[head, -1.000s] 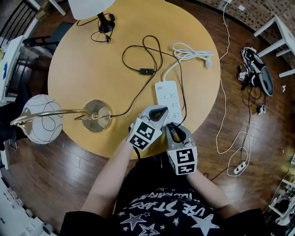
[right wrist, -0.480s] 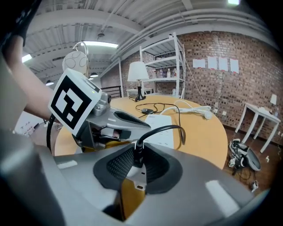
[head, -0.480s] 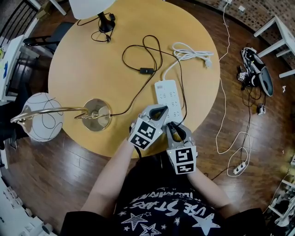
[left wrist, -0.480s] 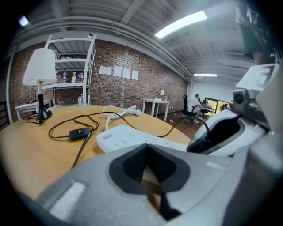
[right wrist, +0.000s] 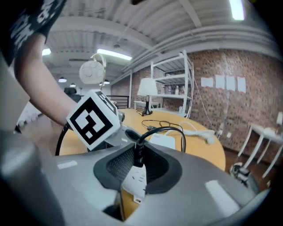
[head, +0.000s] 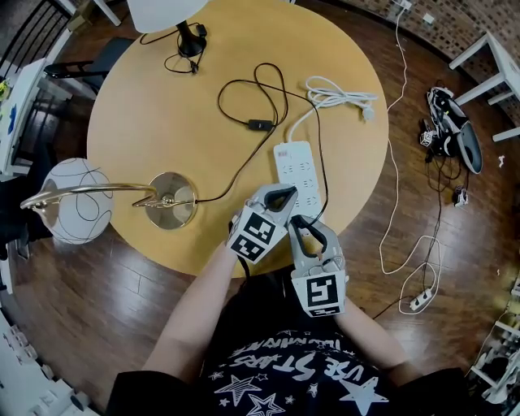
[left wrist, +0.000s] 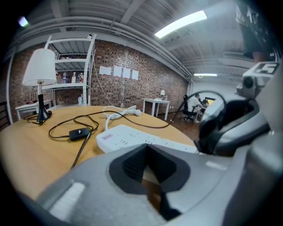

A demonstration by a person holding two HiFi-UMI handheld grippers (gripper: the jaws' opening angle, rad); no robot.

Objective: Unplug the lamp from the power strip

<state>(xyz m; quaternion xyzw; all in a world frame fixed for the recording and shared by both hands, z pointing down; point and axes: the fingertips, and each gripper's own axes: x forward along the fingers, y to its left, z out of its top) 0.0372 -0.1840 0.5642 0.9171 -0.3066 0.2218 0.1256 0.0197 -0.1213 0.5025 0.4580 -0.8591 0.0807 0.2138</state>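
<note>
table (head: pixel 138 106): round, wooden | white-shade lamp (head: pixel 166 12): far edge | floor (head: pixel 81 284): dark gear (head: pixel 455 126), maybe headset

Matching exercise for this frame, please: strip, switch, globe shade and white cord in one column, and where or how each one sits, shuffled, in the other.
Things
1. strip
2. switch
3. globe shade
4. white cord

Places
A. bundled near the right rim of the table
B. hangs out past the left rim
C. small and black, lying mid-table
D. long white block, running toward the near rim

Pairs: 1-D, 2-C, 3-B, 4-A
</note>
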